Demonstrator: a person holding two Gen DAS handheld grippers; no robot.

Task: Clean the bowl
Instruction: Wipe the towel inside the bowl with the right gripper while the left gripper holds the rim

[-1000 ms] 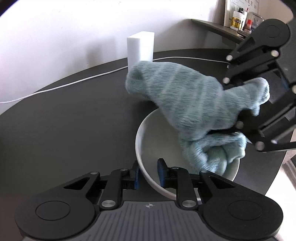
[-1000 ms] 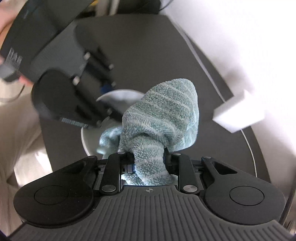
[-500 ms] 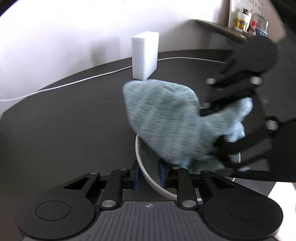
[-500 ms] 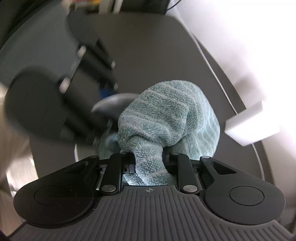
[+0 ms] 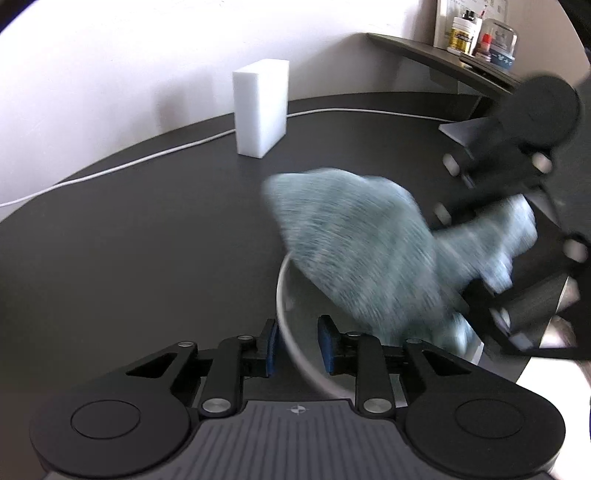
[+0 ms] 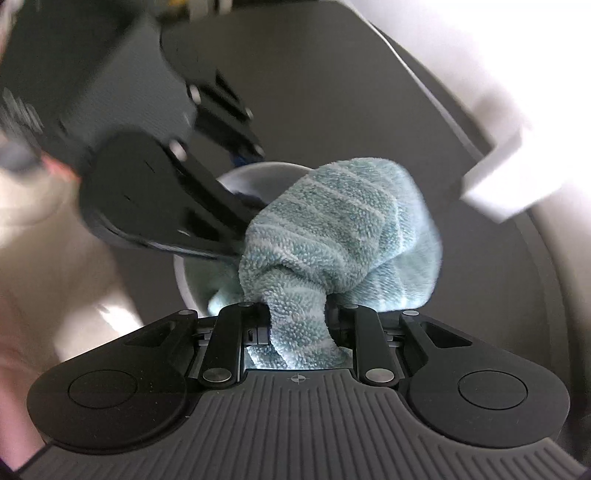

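Observation:
A white bowl [image 5: 286, 317] sits on the dark round table. My left gripper [image 5: 295, 341] is shut on the bowl's near rim, one pad inside and one outside. My right gripper [image 6: 297, 321] is shut on a light blue striped towel [image 6: 343, 229]; the towel bunches down into the bowl [image 6: 236, 177]. In the left wrist view the towel [image 5: 362, 251] is motion-blurred and covers most of the bowl's inside, with the right gripper [image 5: 476, 269] coming in from the right.
A white foam block [image 5: 260, 107] stands upright at the back of the table [image 5: 129, 240], with a white cable [image 5: 122, 166] running past it. A shelf with small bottles [image 5: 465, 31] is at the far right.
The towel and right gripper have swept across the bowl, first toward my left gripper, then back right and lower. The left gripper stays clamped on the rim. The view has shifted.

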